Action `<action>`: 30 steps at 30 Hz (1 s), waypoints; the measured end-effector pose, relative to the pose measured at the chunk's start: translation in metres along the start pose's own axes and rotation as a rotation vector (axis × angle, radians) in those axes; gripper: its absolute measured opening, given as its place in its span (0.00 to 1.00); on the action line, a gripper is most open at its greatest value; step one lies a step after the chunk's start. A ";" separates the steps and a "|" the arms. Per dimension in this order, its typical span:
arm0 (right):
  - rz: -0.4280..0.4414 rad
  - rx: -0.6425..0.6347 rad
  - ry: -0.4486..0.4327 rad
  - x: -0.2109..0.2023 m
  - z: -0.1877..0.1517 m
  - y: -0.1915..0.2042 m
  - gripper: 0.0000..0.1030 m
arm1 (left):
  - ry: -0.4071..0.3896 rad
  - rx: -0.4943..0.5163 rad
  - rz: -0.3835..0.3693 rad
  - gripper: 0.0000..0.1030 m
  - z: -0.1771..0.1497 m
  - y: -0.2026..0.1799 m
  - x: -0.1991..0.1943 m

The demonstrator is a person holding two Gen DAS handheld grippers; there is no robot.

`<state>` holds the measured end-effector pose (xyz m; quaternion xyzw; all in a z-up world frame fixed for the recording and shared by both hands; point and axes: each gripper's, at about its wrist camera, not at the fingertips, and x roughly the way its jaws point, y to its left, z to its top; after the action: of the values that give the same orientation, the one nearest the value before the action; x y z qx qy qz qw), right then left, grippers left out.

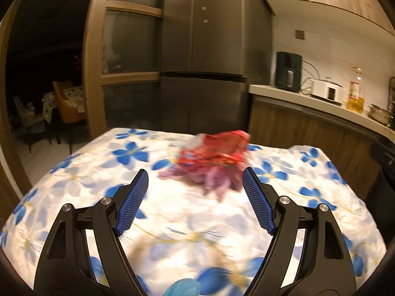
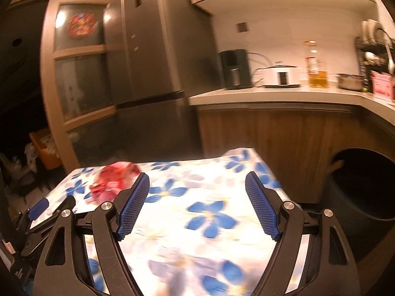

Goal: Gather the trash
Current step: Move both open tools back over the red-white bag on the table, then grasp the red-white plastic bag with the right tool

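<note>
A crumpled red wrapper with a purplish scrap in front of it lies on a table covered by a white cloth with blue flowers. My left gripper is open and empty, just short of the trash, jaws spread either side of it. My right gripper is open and empty over the cloth. The red wrapper shows at its far left, partly behind the left finger. The left gripper's tip shows at the left edge.
A dark round bin stands right of the table below a wooden counter. The counter holds an air fryer, a white cooker and an oil bottle. A grey fridge stands behind the table.
</note>
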<state>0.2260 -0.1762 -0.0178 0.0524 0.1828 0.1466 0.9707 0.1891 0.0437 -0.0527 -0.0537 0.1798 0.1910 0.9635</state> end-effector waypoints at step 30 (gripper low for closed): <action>0.089 -0.061 0.234 0.158 -0.024 0.108 0.11 | 0.007 -0.070 0.026 0.75 0.010 0.062 0.035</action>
<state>0.3293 -0.0242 -0.0767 0.0133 0.2878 0.2000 0.9365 0.1984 0.1148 -0.0579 -0.0857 0.1768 0.2094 0.9579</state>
